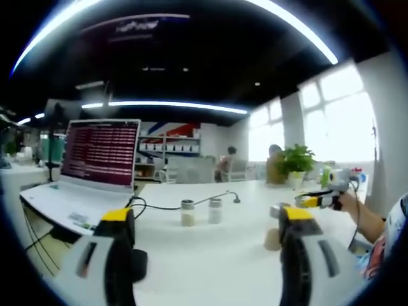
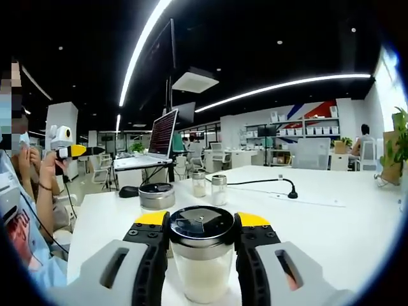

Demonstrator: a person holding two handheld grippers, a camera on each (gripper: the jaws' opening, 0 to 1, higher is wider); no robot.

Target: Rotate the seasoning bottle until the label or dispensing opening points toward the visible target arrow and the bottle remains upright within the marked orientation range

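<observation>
My right gripper [image 2: 203, 239] pinches the seasoning bottle [image 2: 203, 255], upright on the white table [image 2: 331, 223]; my left gripper [image 1: 207, 233] is spread, empty. I see no arrow, so probably rotating comes next.

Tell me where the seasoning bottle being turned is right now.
In the right gripper view, the seasoning bottle sits between the right gripper's jaws on the white table, with a round tin just behind.

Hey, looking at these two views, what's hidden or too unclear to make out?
- Target arrow: none discernible on the white table in either view.
- Seasoning bottle: base cut off by the right gripper view's bottom edge; any label hidden by the right gripper.
- Laptop screen text: too small, blurred, left gripper view.
</observation>
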